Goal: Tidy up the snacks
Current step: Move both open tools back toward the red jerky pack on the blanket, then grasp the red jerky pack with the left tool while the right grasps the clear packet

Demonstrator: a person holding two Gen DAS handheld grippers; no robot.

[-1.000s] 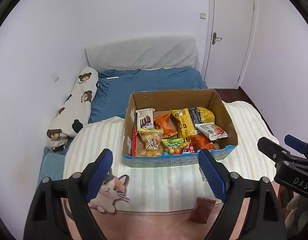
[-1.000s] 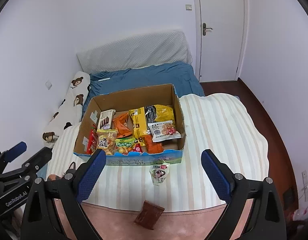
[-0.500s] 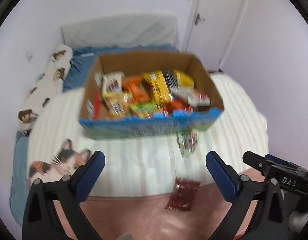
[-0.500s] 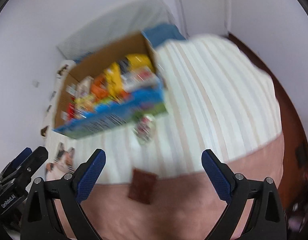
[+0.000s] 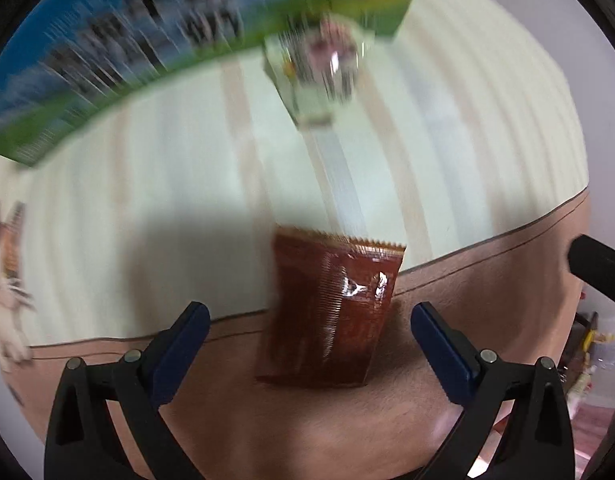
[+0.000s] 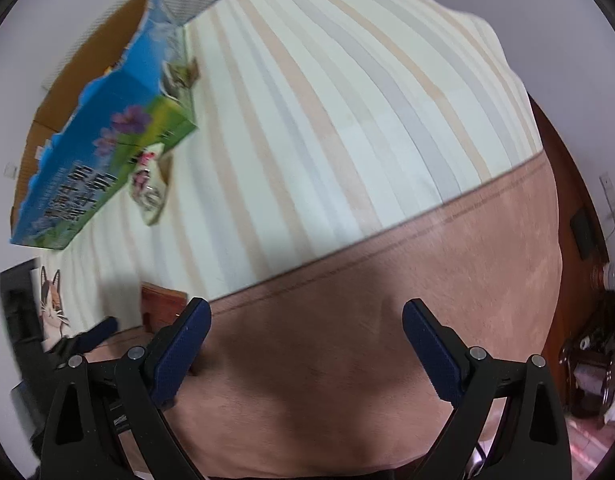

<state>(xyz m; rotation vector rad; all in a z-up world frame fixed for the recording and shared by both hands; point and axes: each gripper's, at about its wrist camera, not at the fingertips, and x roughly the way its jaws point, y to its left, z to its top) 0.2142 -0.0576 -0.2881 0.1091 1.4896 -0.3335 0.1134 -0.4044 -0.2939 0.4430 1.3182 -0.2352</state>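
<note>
A dark red snack packet (image 5: 331, 312) lies flat on the bed, across the line between the striped and the pink blanket. My left gripper (image 5: 309, 328) is open, low over it, its fingers on either side of the packet's near end. A pale snack packet (image 5: 319, 72) lies against the blue-green side of the snack box (image 5: 119, 52). My right gripper (image 6: 305, 328) is open and empty over the pink blanket. In the right wrist view the red packet (image 6: 161, 308) shows at lower left, the box (image 6: 103, 156) at upper left.
The striped blanket (image 6: 347, 120) covers most of the bed and the pink blanket (image 6: 387, 320) its near edge. A cat print (image 6: 51, 304) is at the left. Dark wooden furniture (image 6: 587, 360) stands at the right, beyond the bed edge.
Both grippers have dropped down toward the bed. The left one has closed in on the red packet, which now lies between its open fingers. The right one has swung to the right.
</note>
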